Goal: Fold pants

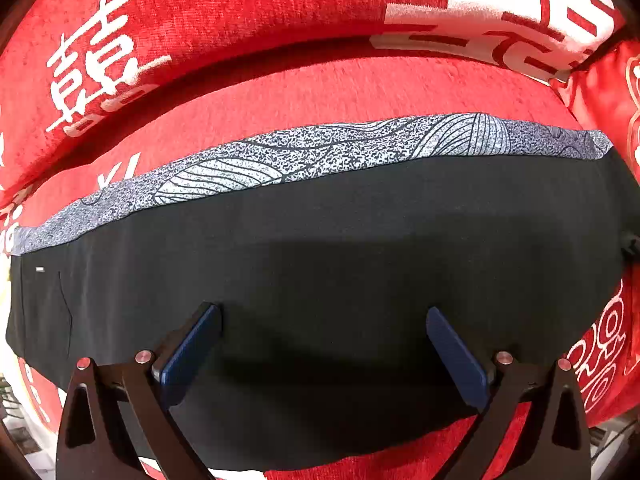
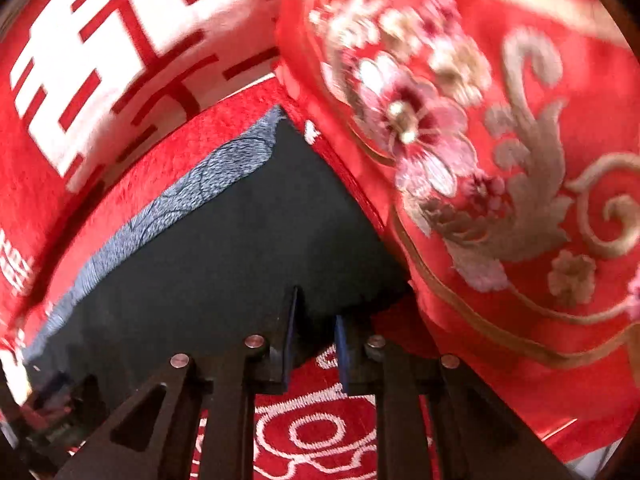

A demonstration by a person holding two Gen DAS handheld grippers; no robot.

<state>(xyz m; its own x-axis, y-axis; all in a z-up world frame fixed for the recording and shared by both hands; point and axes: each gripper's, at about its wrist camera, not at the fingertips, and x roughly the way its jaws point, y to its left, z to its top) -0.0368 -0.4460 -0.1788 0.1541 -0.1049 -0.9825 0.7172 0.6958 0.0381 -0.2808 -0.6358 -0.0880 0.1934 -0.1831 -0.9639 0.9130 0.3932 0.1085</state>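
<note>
The left tongs (image 1: 323,322) stand wide apart, their blue pads (image 1: 188,356) pointing down at the black pants (image 1: 340,240) with nothing between them. I cannot tell whether the tips touch the cloth. The pants lie flat as a long band running from 9 o'clock to 3 o'clock across the left wrist view. Along their far edge, toward 12 o'clock, runs a grey-and-white patterned strip (image 1: 304,152) with line drawings on it. A small white tag (image 1: 39,269) sits on the black cloth near 9 o'clock. Beneath everything lies a red cover (image 1: 320,88) with white characters, showing at 12 o'clock and again at 5 o'clock.

The right tongs (image 2: 316,330) are narrow, only a slim gap left between their pads. They sit at the near edge of the pants (image 2: 224,240), at 6 o'clock in the right wrist view; the left pad lies over the black cloth and the right one over the red cover (image 2: 320,420), and whether the cloth is pinched between them I cannot tell. From the tongs the black cloth spreads toward 11 o'clock, its patterned strip (image 2: 192,188) at 10 o'clock. A red embroidered pillow (image 2: 500,160) with flowers and gold scrolls fills 1 to 4 o'clock, its edge touching the pants.
</note>
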